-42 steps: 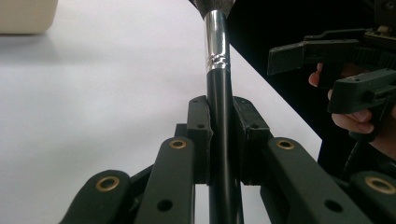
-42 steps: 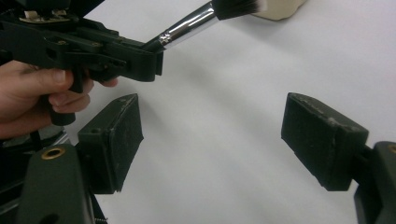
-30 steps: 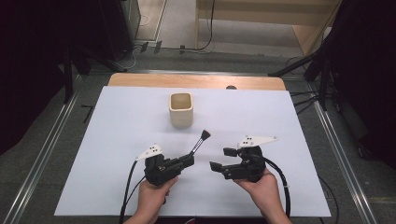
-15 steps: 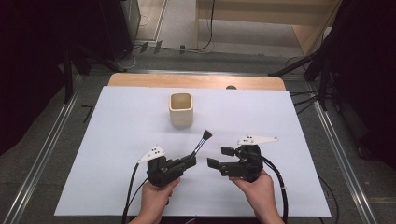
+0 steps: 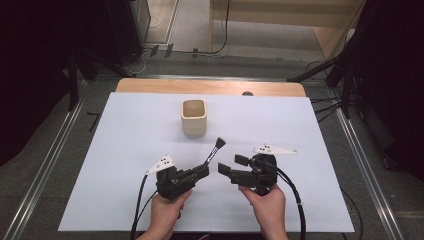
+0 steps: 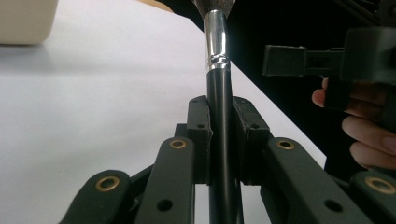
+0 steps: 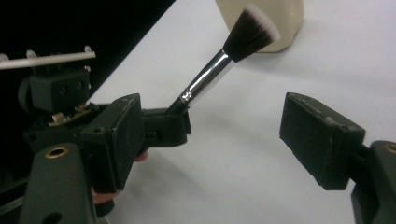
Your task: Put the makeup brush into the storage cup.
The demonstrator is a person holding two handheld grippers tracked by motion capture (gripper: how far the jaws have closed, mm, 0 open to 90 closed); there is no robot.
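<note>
A makeup brush (image 5: 214, 150) with a black handle, silver ferrule and dark bristles sticks up and to the right from my left gripper (image 5: 204, 169), which is shut on the handle. In the left gripper view the jaws of my left gripper (image 6: 219, 116) clamp the handle from both sides, below the ferrule of the brush (image 6: 216, 46). My right gripper (image 5: 228, 163) is open just right of the brush and points left at it. In the right gripper view the brush (image 7: 224, 60) stands between the wide-apart jaws of my right gripper (image 7: 219, 135), farther off. A beige cup (image 5: 194, 117) stands upright behind.
The white sheet (image 5: 125, 150) covers the table, with a wooden strip (image 5: 210, 86) along its far edge. Metal rails (image 5: 55, 145) run down both sides. Cables trail from both grippers toward the near edge.
My right gripper has edged a little left toward the brush. The left gripper and the brush have barely moved.
</note>
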